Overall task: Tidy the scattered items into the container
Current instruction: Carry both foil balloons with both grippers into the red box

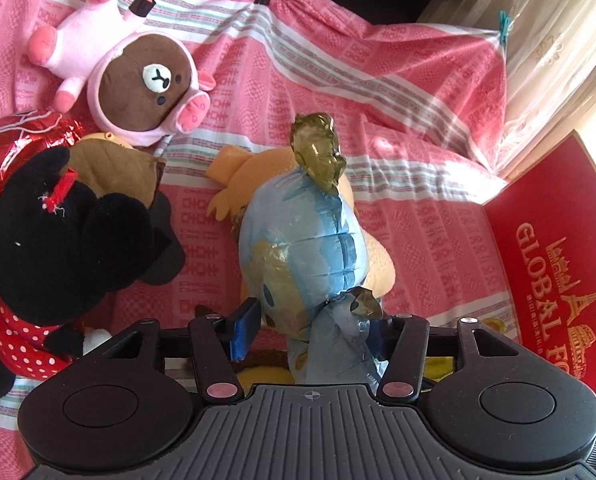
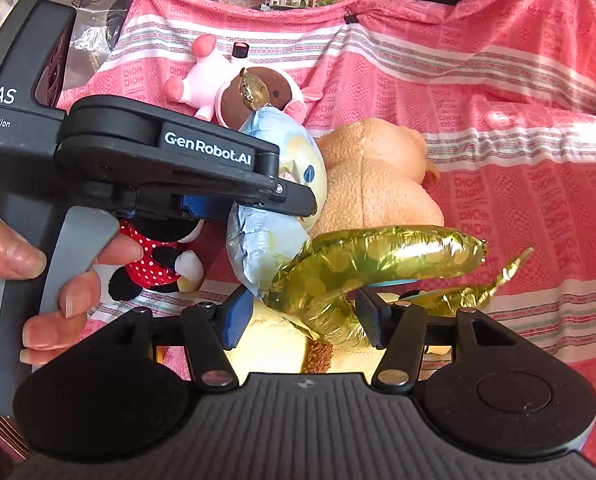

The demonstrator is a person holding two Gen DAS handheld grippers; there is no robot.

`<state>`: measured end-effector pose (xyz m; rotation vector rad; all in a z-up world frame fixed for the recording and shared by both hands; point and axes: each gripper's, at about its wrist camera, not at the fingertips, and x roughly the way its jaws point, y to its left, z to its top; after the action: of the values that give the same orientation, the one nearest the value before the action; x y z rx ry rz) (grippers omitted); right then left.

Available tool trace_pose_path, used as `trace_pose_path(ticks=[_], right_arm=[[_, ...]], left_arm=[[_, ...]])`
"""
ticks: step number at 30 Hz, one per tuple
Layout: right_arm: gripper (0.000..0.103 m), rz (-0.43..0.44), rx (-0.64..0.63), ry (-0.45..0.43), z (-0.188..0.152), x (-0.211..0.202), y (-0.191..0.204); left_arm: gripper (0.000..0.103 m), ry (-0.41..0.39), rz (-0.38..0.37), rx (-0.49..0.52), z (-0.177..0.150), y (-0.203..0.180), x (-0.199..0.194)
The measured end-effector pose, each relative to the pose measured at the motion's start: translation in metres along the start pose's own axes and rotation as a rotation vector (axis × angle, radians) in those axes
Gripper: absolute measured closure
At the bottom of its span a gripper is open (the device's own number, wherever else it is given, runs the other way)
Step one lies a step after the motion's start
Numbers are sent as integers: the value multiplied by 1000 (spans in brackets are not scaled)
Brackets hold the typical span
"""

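two hand-held grippers meet over the pink cloth [image 1: 398, 92]. the left hand-held gripper [image 1: 310, 332] pinches the blue balloon [image 1: 310, 236] between its pads, the balloon rising toward 12 o'clock. the right hand-held gripper [image 2: 302, 320] stands narrow around the gold balloon [image 2: 378, 264]. crowding them: a tan plush [image 2: 374, 184] behind, a black mouse doll [image 1: 65, 236] at 9 o'clock, a pig-suited bear [image 1: 145, 76] at 11 o'clock. the red box [image 1: 554, 264] stands at 3 o'clock.

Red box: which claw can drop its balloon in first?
Probably left: the left claw grips the blue balloon, red box close on its right. The right claw holds the gold balloon; its view shows no box.
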<state>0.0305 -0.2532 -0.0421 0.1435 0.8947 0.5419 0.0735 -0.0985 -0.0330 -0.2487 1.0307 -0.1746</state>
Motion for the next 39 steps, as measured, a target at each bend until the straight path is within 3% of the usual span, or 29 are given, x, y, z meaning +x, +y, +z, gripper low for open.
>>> trace_pose_path(ticks=[2,5,9,14,23,30,39], right_arm=[[67,7,-17,1,-1,1,2],[72,-5,-29,-7,-2,-1,5],[72,-7,-13,-5,-4,-6,3],[72,-8,-6,-14,-5,-13,5],[72,23,-11,-78,4,-48,17],[72,-45,-27,-142,14,-82,19],[72,-119,-44,-268,33,-147,-8]], left_arm=[[30,5,27,15,-2,-3,4],[30,8,52,17,-2,-3,8],[51,-3,53,53,-4,-7,5],[59,-27,42,72,-8,-12,-5],[60,-111,-46,36,-5,-15,-50],[62,-173,-178,19,3,-33,-69],[61,-251,-312,61,26,-101,-92]])
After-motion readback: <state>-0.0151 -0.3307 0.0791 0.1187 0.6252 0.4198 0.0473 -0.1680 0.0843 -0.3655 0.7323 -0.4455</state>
